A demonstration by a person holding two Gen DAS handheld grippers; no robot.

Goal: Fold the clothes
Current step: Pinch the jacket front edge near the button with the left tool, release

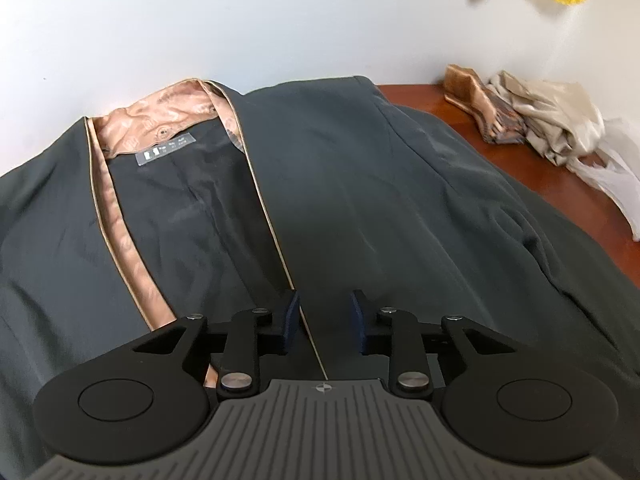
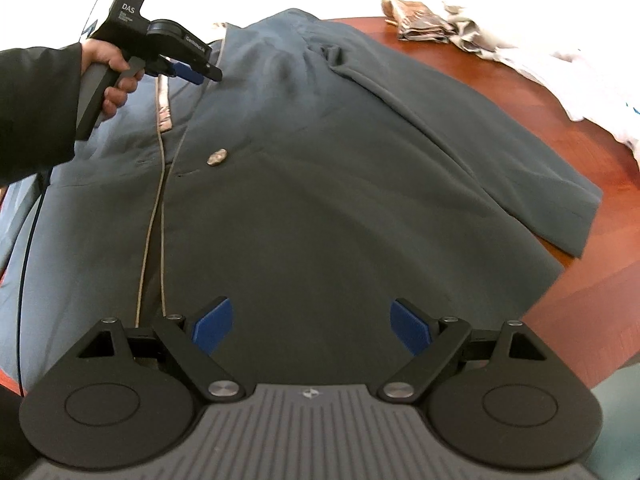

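Beyond jacket [image 1: 360, 184]: crumpled clothes [image 1: 560, 128] on table [image 2: 580, 208]; both grippers' fingers released.

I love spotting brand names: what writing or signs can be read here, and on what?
"DAS": top of the left tongs' black housing; the smaller lines beneath are blurred.
White lettering along its side: unreadable.
Grey label inside the dark jacket's collar: print too small.

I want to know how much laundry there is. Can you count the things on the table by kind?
Dark jackets: 1, the jacket spread flat on the table.
Brown patterned folded cloths: 1, the folded cloth.
Beige crumpled cloths: 1, the beige cloth.
White cloths: 1, the white cloth.
Total: 4
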